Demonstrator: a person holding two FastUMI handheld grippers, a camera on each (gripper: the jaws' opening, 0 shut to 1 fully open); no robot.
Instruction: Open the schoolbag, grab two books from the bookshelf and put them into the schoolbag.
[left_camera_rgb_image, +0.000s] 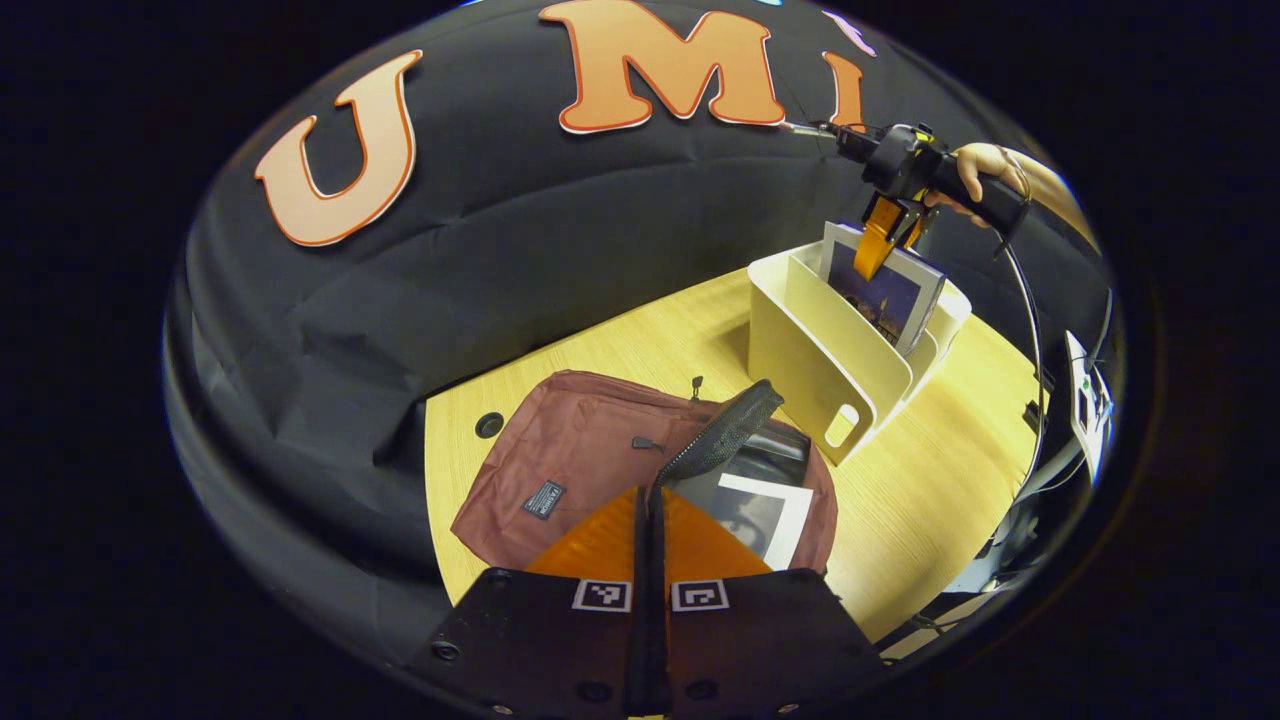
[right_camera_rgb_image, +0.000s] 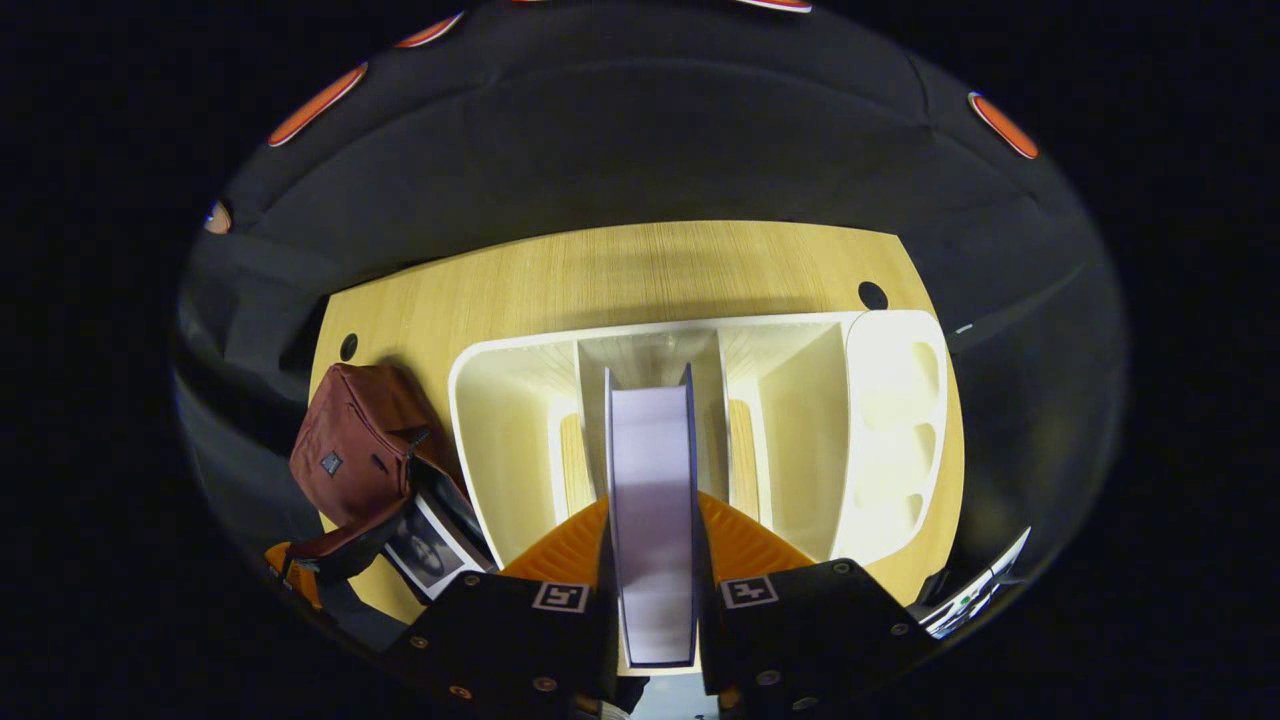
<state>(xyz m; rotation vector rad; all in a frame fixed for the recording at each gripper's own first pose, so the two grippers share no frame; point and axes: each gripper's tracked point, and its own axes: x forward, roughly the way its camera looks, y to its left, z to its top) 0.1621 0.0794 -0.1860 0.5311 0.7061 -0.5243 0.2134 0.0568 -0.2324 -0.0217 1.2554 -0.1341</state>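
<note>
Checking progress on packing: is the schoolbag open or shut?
Open: the left gripper holds the schoolbag flap up, and a book lies inside.

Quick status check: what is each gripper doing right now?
Left gripper: shut on the black mesh flap of the maroon fabric schoolbag.
Right gripper: shut on the dark-covered book standing in the cream plastic bookshelf.

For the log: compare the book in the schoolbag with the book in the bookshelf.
The book in the schoolbag lies nearly flat, tucked under the bag's open flap; the book in the bookshelf stands tilted on edge in a slot. The right gripper is shut on the shelf book; no fingers press on the bag book, though the left gripper holds the schoolbag flap above it. Both have dark picture covers.
</note>
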